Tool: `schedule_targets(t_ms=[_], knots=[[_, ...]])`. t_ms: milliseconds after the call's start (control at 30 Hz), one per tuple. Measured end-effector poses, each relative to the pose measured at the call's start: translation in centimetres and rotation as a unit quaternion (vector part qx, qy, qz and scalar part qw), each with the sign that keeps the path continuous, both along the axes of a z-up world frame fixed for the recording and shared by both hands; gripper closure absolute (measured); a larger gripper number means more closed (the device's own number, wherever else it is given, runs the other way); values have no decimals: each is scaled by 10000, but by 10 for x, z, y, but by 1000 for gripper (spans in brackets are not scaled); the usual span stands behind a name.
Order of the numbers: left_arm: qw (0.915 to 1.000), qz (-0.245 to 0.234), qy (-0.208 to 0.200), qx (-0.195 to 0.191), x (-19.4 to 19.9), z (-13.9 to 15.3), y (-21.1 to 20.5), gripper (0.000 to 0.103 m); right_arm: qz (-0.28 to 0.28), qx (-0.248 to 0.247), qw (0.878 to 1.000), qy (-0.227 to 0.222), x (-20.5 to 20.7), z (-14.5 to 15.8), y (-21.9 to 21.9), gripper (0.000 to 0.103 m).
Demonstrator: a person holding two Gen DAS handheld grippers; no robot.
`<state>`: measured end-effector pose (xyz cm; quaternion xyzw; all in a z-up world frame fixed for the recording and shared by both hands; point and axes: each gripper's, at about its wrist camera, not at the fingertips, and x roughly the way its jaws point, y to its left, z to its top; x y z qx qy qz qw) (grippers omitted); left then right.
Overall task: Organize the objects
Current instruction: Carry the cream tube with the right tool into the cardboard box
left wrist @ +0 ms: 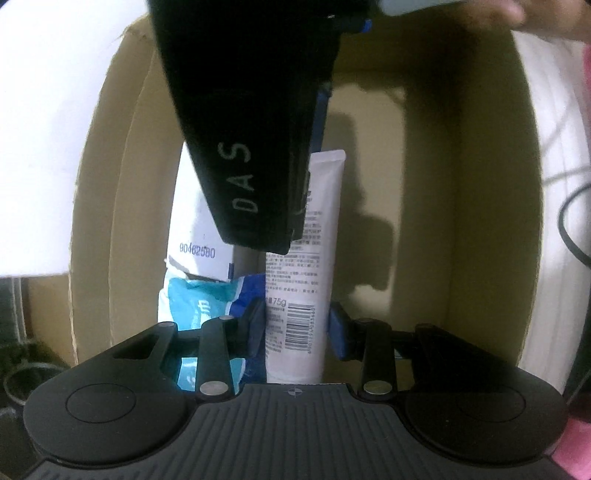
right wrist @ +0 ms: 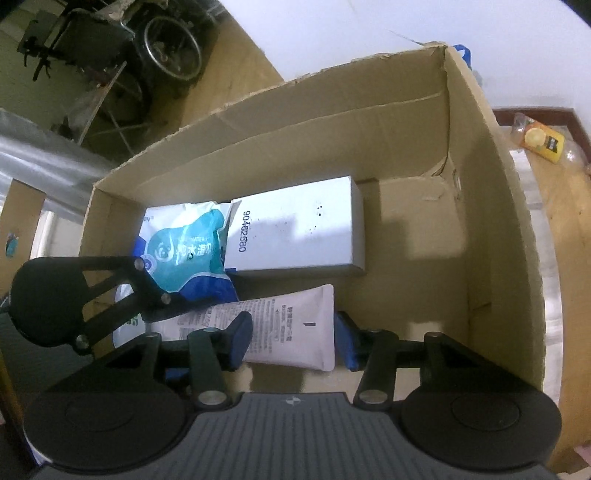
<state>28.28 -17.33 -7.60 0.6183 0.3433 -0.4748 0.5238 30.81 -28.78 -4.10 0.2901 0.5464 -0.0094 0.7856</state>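
Here, through my left wrist camera, I list: one cardboard box [left wrist: 480, 184], brown, matte, corrugated edge torn along the rim. Inside it lies a white plastic tube [left wrist: 299, 295], smooth, flat crimped end pointing away from me, printed "75g" above a barcode, with fine print I cannot read. My left gripper [left wrist: 295, 328] straddles this tube near its lower half; the left blue pad looks to touch it, the right pad stands just clear, so I cannot tell whether it grips. Beside the tube sits a white carton [left wrist: 195, 229], rectangular, stamped "90462580". Below that, a teal and blue soft pack [left wrist: 199, 299], glossy and crumpled. Across the top hangs the black body of the other gripper, lettered "DAS", with a hand [left wrist: 517, 14] at the upper edge.

Right wrist camera: the same cardboard box [right wrist: 480, 184], the inner flaps creased. The white carton [right wrist: 295, 229] lies flat on the box floor, touching the soft pack [right wrist: 184, 247], which bears characters too small to read. The tube [right wrist: 288, 325] lies crosswise in front of them. My right gripper [right wrist: 291, 339] has its blue pads [right wrist: 349, 341] parted over the tube's crimped end, the right one clear of it, nothing clamped.
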Motion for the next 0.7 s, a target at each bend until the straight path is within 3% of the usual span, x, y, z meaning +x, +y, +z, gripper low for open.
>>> schedule_targets(t_ms=[67,133,267,333,400,433,467,567,700], knots=[[9998,189,35,17,2,-1,-2,65,-15,-110,9999,-33,-1,1,0,61],[10000,-29,-78,45,-2,-3,0,65,115,-298,9995,-40,-1,1,5,65],[9989,-395,-245,115,-9,-4,4,64,164,-345,9993,-45,-2,-2,9,65],[9987,-402,-292,122,-10,-3,3,60,104,-292,9995,-48,-2,-3,9,65],[9980,-436,-459,80,-13,-1,4,46,137,-354,9993,-23,-2,-5,11,65],[9975,-460,-544,17,-14,2,5,45,163,-372,9992,0,-2,-6,12,65],[9975,-450,-550,-52,-15,6,7,46,158,-369,9992,16,-2,-6,11,65],[9988,-311,-332,-159,-14,16,9,85,171,-392,9991,52,-1,-7,12,65],[9995,-274,-145,6,-11,15,8,88,223,-374,9989,168,2,-11,12,65]])
